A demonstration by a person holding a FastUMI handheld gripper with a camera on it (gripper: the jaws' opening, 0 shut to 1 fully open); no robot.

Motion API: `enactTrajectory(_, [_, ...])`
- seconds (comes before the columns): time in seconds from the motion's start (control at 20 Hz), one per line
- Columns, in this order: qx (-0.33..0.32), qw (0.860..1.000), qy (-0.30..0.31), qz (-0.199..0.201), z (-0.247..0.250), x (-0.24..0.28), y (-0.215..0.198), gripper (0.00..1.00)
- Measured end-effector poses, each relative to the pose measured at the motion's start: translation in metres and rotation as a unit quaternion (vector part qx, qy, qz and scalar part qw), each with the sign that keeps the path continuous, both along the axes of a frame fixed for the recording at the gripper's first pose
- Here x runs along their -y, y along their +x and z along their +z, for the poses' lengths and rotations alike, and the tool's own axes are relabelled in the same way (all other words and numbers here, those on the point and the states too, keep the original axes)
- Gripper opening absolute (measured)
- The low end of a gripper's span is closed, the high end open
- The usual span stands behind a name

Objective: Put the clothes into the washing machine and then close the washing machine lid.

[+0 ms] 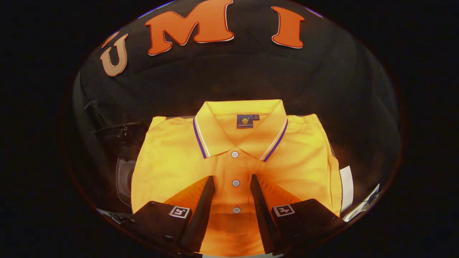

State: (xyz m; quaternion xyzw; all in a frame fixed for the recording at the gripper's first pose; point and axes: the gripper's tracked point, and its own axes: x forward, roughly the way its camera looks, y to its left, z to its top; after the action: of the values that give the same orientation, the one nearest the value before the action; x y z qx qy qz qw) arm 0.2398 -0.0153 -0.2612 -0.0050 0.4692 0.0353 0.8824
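Note:
A folded orange-yellow polo shirt [172, 161] lies flat below me, its collar with purple and white trim pointing away. My gripper [232, 179] hovers open over the shirt's button placket, one finger on each side of the row of buttons. The buttons show in the gap between the fingers, and neither finger presses on the cloth. Left of the shirt sits a dark, glossy rounded part [123, 179] that may belong to the washing machine; I cannot tell for sure.
The booth's black cloth wall [233, 79] rises close behind the shirt. A white sheet or card [346, 190] pokes out from under the shirt's right edge. A dark object [118, 138] stands at the back left.

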Motion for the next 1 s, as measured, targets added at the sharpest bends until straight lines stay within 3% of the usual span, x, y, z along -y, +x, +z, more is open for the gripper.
enactTrajectory(0.15, [-0.010,1.000,-0.002,0.003,-0.0013,-0.0009,0.0002,0.65])
enactTrajectory(0.2, [-0.014,1.000,-0.005,0.001,-0.0016,0.0011,0.0018,0.52])
enactTrajectory(0.35, [-0.031,0.999,-0.015,0.010,-0.0023,0.0013,0.0000,0.52])
enactTrajectory(0.5, [-0.028,1.000,-0.003,0.012,-0.0005,-0.0029,0.0065,0.22])
enactTrajectory(0.65, [-0.027,0.999,-0.010,0.013,-0.0014,-0.0053,0.0053,0.23])
enactTrajectory(0.7, [-0.025,1.000,-0.013,0.012,0.0006,-0.0050,0.0052,0.12])
enactTrajectory(1.0, [0.017,1.000,0.024,-0.006,0.0044,-0.0029,0.0045,0.11])
